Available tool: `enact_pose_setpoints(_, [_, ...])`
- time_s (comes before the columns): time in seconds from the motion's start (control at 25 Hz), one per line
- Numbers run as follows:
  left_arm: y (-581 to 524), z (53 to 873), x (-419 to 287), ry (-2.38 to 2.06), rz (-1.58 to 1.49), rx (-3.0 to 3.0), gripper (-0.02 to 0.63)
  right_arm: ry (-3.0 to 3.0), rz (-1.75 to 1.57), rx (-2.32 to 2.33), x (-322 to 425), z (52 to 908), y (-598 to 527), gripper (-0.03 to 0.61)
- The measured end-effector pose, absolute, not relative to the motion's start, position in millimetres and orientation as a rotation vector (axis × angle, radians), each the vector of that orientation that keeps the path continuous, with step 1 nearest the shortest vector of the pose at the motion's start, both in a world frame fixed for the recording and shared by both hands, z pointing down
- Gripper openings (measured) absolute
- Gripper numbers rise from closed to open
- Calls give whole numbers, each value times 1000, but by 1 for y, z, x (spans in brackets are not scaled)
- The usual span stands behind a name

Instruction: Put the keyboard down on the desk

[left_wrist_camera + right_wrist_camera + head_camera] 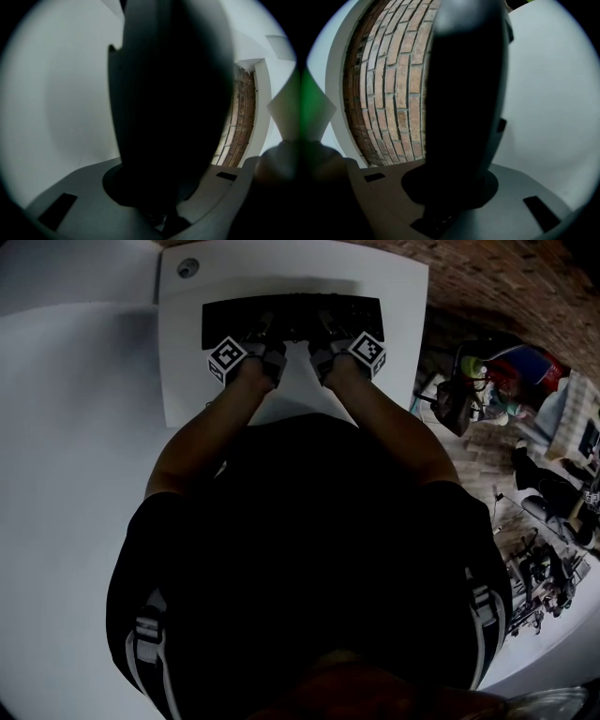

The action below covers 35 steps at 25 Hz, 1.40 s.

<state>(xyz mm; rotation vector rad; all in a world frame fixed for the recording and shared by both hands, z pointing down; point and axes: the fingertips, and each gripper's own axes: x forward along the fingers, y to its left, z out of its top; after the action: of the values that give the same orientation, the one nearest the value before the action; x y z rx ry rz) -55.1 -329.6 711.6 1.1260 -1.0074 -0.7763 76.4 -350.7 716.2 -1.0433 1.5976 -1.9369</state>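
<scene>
A person stands over a white desk (pixel 75 446) with both arms stretched forward, a black keyboard (pixel 292 320) carried between two hand-held grippers above the desk's paler rectangular section (pixel 187 390). Brick (pixel 506 287) shows beyond the desk's far edge. The keyboard lies lengthwise across the person's front and roughly level. Whether its underside already touches the surface cannot be told from the head view.

The left gripper (pixel 265 337) is clamped on the keyboard's near edge left of centre, and the right gripper (pixel 324 337) grips the same edge right of centre. In each gripper view the board fills the gap between the jaws as a dark upright mass, with white desk on one side and brick on the other.

The step in hand appears to be the set-down itself, with the release not yet made. The next move likely calls for both hands to sink together, keeping the keyboard flat so that no end lands first. Once it rests fully on the desk, both pairs of jaws can part and back away along the near edge.
</scene>
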Motion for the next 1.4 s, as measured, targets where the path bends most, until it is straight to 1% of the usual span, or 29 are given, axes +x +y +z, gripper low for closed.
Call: enact_pose_setpoints(1.4, [-337, 775, -60, -966, -641, 1006, 90, 1468, -2065, -1163, 72, 781, -358, 103])
